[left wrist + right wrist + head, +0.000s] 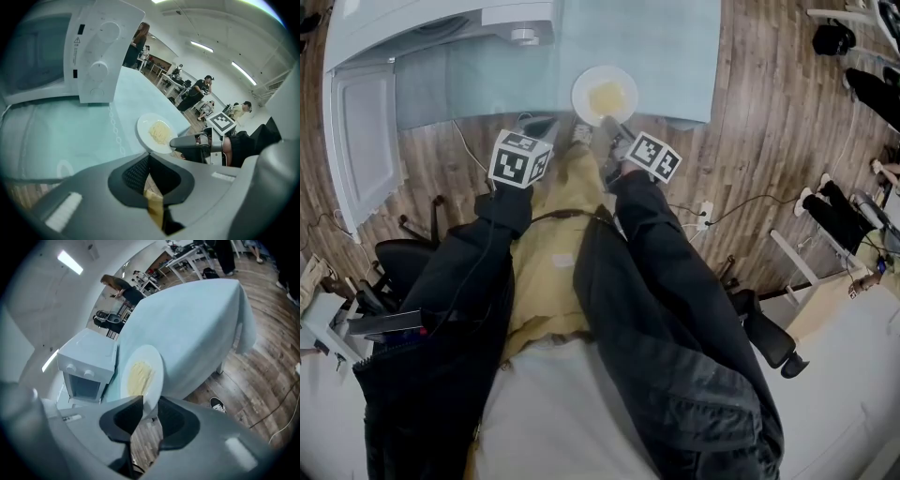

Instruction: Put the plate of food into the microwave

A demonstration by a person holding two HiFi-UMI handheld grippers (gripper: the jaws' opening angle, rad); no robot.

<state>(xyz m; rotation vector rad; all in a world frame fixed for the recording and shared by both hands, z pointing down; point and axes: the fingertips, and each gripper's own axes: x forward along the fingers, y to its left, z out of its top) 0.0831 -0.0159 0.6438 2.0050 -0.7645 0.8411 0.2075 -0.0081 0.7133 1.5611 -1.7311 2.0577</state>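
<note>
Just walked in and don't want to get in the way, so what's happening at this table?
A person stands at the table with a gripper in each hand. The right gripper has its jaws around the plate's near rim, seemingly gripping it. The plate holds yellow food and rests at the table's edge. The left gripper hangs beside it, jaws together and empty. The microwave sits at the far left, door apparently open. The plate is not yet inside.

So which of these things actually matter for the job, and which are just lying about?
Job: white round plate of yellow food; white microwave; right gripper at the plate's rim.
Lying about: black office chair; white power strip on the floor.
</note>
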